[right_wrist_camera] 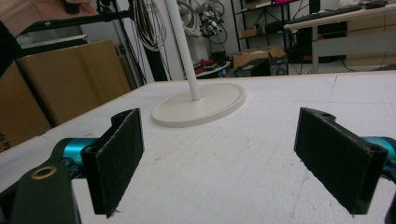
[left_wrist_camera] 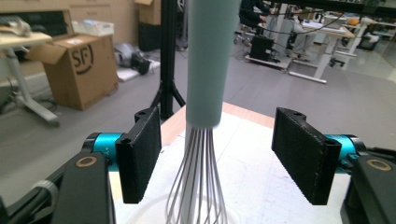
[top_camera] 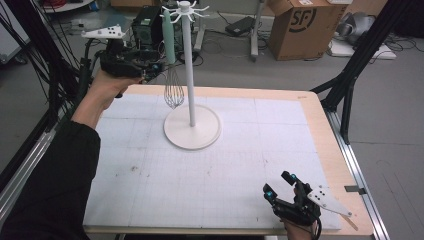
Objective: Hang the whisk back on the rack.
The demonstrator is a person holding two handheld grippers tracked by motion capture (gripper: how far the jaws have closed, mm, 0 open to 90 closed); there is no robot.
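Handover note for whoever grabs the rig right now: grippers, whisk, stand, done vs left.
Left gripper: open, jaws either side of the whisk near where the mint handle meets the wires, not clamped.
Right gripper: open, holding nothing, low over the near right of the table.
Whisk: hanging upright from a hook at the top of the white stand, wires clear of the base.
Done: whisk is on the hook.
Left: cannot tell whether it was just hung or is about to be taken; left gripper either backs off or closes.

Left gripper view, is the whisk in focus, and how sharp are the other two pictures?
Left gripper view: whisk handle soft, jaws sharper. Right gripper view: near jaws slightly soft, stand base clear. High view: evenly lit, grainy, faint shadows.
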